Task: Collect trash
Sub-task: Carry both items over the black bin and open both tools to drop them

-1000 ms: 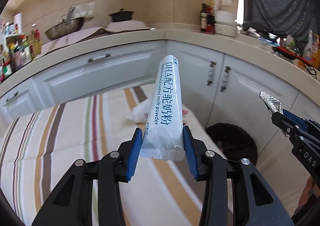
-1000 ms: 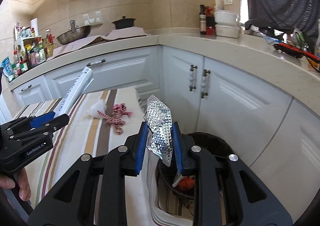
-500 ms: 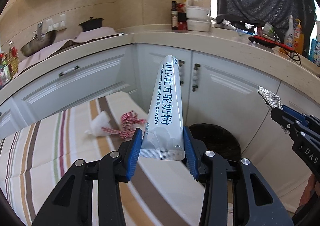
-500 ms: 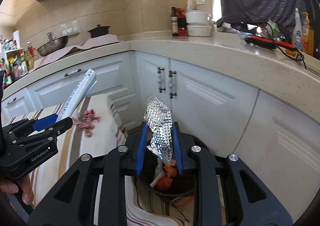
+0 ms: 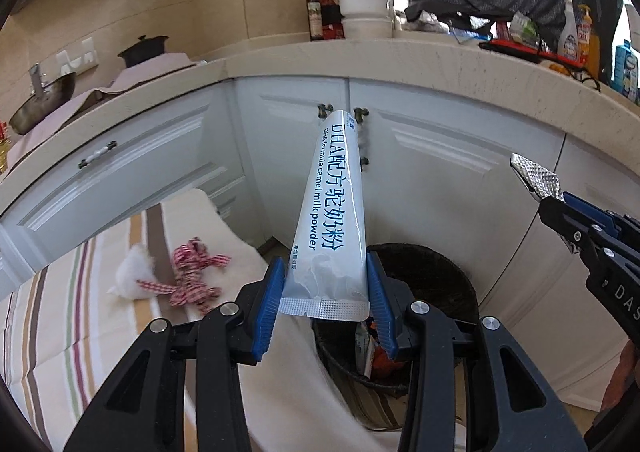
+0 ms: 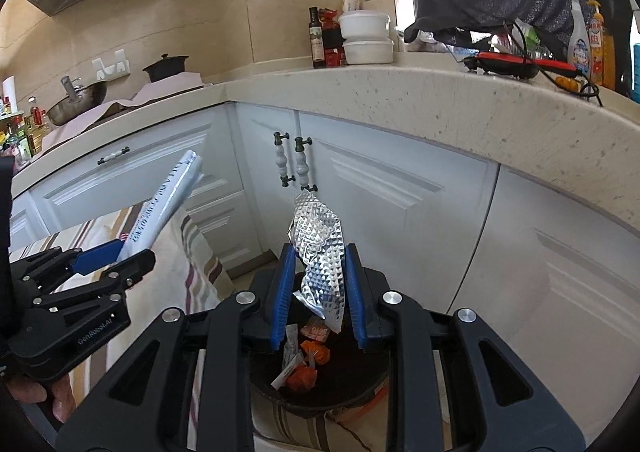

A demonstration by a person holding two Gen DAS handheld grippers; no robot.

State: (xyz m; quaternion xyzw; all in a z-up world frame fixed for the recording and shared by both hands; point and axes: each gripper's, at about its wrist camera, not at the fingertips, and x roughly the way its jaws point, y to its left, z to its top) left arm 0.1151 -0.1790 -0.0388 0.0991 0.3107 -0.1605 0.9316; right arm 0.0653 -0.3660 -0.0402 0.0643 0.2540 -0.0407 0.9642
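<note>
My left gripper [image 5: 325, 292] is shut on a long white milk-powder sachet [image 5: 334, 212] with blue lettering, which stands up between the blue pads. My right gripper [image 6: 317, 288] is shut on a crumpled silver foil wrapper [image 6: 320, 252]. Both hang near a dark round trash basket [image 5: 452, 284] on the floor by the white corner cabinets. In the right wrist view the basket [image 6: 360, 388] lies directly under the foil and holds orange and white scraps. The left gripper [image 6: 112, 256] with its sachet [image 6: 164, 204] shows at the left; the right gripper [image 5: 560, 208] shows at the right of the left wrist view.
A striped cloth covers the table [image 5: 80, 332]; a white wad [image 5: 132, 284] and a red-checked ribbon [image 5: 192, 276] lie on it. White cabinets [image 5: 440, 156] and a stone counter [image 6: 440, 100] with bottles and bowls curve behind the basket.
Both grippers have swung right from over the striped table toward the basket, still gripping the sachet and the foil. The basket now lies beneath them.
</note>
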